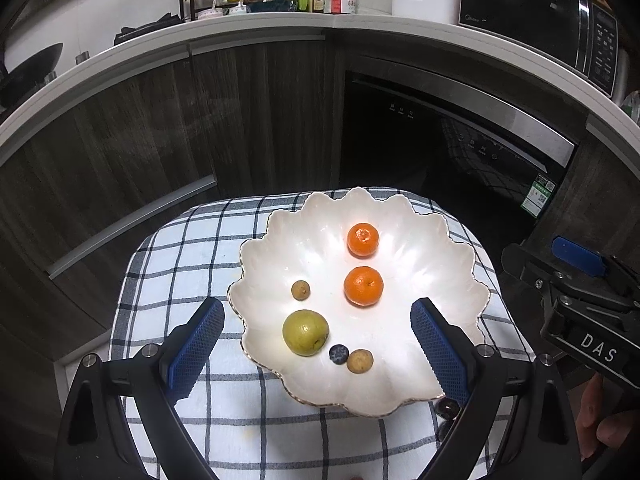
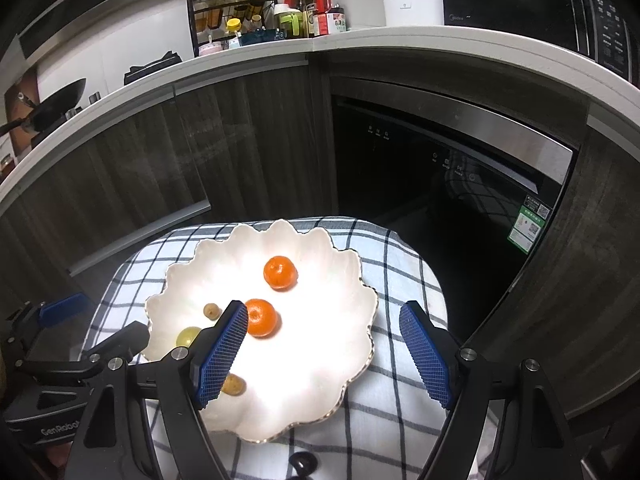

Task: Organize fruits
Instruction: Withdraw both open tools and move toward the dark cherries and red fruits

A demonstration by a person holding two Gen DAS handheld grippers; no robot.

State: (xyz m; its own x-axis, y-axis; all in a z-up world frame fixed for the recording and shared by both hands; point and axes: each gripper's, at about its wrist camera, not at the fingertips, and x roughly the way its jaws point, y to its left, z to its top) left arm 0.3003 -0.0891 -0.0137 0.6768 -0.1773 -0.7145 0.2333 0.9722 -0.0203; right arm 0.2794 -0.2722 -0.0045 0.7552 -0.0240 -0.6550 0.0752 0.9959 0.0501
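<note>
Fruits lie in a white scalloped dish point(image 1: 400, 384) on a checked cloth point(image 1: 224, 420) over the surface: two oranges point(image 1: 363, 239) point(image 1: 363, 285), one green pear point(image 1: 305, 332), two small brown fruits point(image 1: 300, 290) point(image 1: 359, 361) and one dark berry point(image 1: 339, 354), six in all. Both hand-held grippers hover above the dish with jaws wide and nothing between them, the left point(image 1: 318, 354) over the pear side, the right point(image 2: 322, 354) over the dish's right half. "DAS" is printed on the right one's body, "GenRobo" on the left one's. A microwave point(image 1: 540, 20) on the counter reads "Midea".
</note>
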